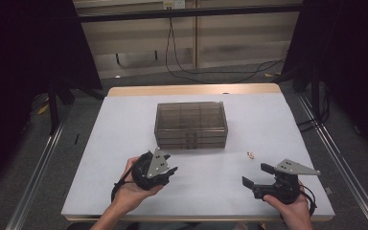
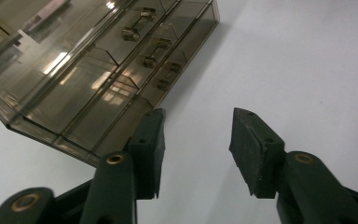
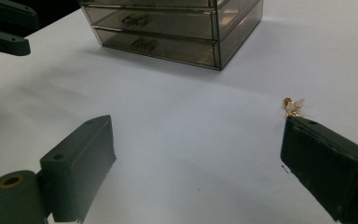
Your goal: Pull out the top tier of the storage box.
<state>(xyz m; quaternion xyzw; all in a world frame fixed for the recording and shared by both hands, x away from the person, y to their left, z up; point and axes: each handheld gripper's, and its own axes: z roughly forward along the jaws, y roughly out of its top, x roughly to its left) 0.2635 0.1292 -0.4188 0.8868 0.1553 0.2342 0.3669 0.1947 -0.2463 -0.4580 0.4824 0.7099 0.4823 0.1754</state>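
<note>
1. Facing the smoky clear drawer box (image 1: 191,125) at mid-surface, the left gripper (image 1: 171,171) sits just before its front — jaws partly apart, empty.
2. Right gripper (image 1: 256,175) rests with jaws wide, nothing between them; a small gold trinket (image 3: 291,106) lies just beyond its right jaw.
3. Likely best: line the left jaws squarely on one drawer handle (image 2: 150,61) — pull straight.
</note>
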